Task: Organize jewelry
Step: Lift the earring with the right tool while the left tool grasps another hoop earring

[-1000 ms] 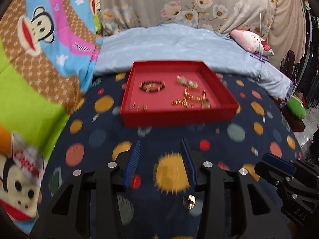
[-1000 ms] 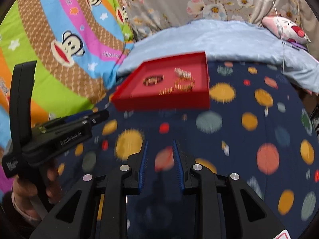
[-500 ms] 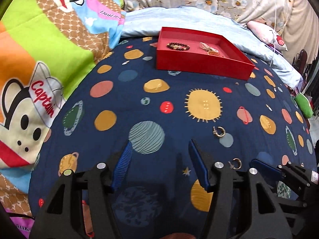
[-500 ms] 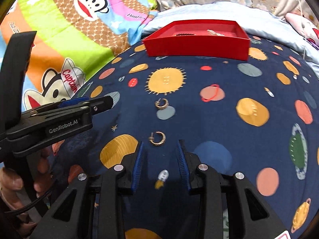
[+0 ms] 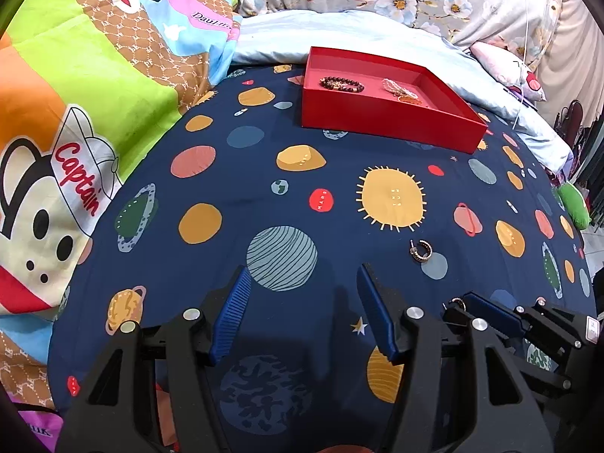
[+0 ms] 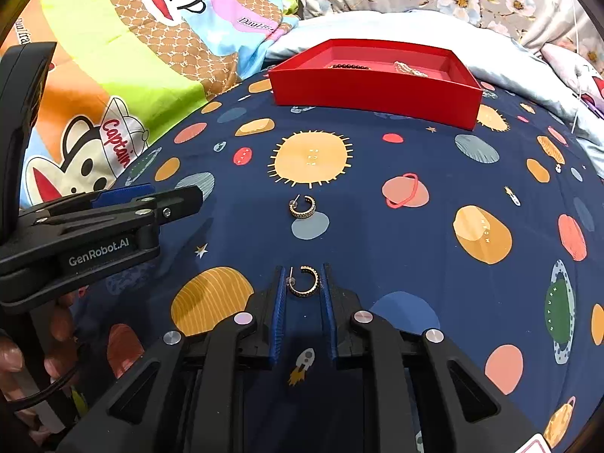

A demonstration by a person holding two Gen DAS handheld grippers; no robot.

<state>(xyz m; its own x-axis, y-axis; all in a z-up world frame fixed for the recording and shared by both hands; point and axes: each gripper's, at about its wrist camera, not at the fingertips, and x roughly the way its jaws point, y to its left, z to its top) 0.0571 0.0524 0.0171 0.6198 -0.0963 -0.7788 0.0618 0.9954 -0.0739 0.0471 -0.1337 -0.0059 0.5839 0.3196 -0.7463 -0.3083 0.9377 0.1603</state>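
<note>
Two gold hoop earrings on the bedspread (image 6: 377, 234): one (image 6: 304, 281) low centre between the narrowed, just-closing right gripper (image 6: 302, 277), another (image 6: 302, 207) mid-frame. Left gripper (image 5: 302, 281) wide, empty. One red tray (image 6: 377, 87) up top.

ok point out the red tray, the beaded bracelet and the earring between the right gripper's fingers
red tray (image 6: 373, 92), right wrist view, its front wall
beaded bracelet (image 5: 341, 83), left wrist view, the dark beads
hoop earring (image 6: 305, 281), right wrist view, the hoop's curve

Red tray (image 5: 389, 122); navy planet-print sheet (image 5: 241, 204); gold hoop earring (image 6: 304, 281); dark bead bracelet (image 5: 341, 84).
</note>
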